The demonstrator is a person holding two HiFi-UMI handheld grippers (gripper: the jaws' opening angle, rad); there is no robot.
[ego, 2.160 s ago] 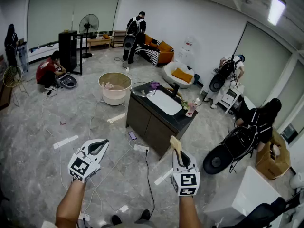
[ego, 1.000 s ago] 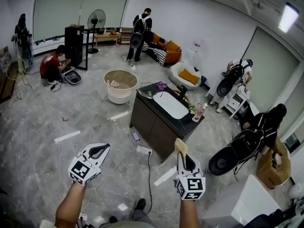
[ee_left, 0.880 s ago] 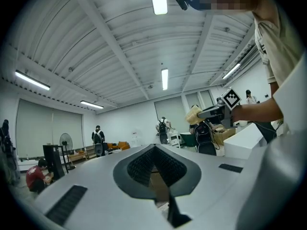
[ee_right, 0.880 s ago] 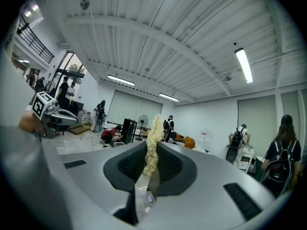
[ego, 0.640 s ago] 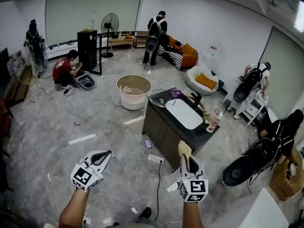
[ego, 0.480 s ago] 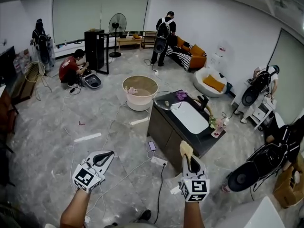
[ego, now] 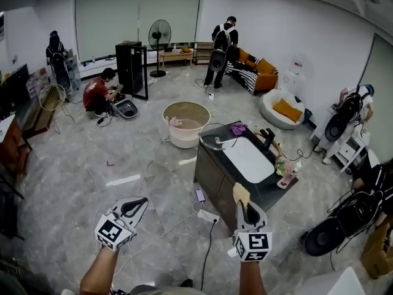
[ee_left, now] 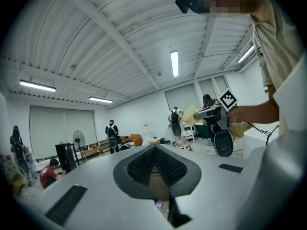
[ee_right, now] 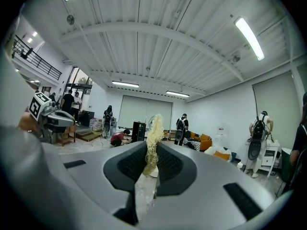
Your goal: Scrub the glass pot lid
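Item 1, left gripper (ego: pixel 140 203): I hold it low at the left over the floor (ego: pixel 73 165). In the left gripper view its fingers (ee_left: pixel 139 164) are closed tip to tip, with nothing between them.

Item 2, right gripper (ego: pixel 241 205): I hold it low at the right. Its fingers (ee_right: pixel 125 163) are clamped on a pale yellow fibrous scrubber (ee_right: pixel 153 133), which stands up past the tips.

Item 3, glass pot lid (ego: pixel 216 139): it lies on the dark tabletop (ego: pixel 270 186) at the far left end. It is just beside the white sink basin (ego: pixel 249 160) and well apart from both grippers.

Item 4, purple cloth (ego: pixel 238 128): on the same tabletop, near the lid.

Item 5, round tub (ego: pixel 186 123): on the floor beyond the tabletop.

Item 6, standing fan (ego: pixel 159 32): at the far wall.

Item 7, several persons, standing or crouching around the room.
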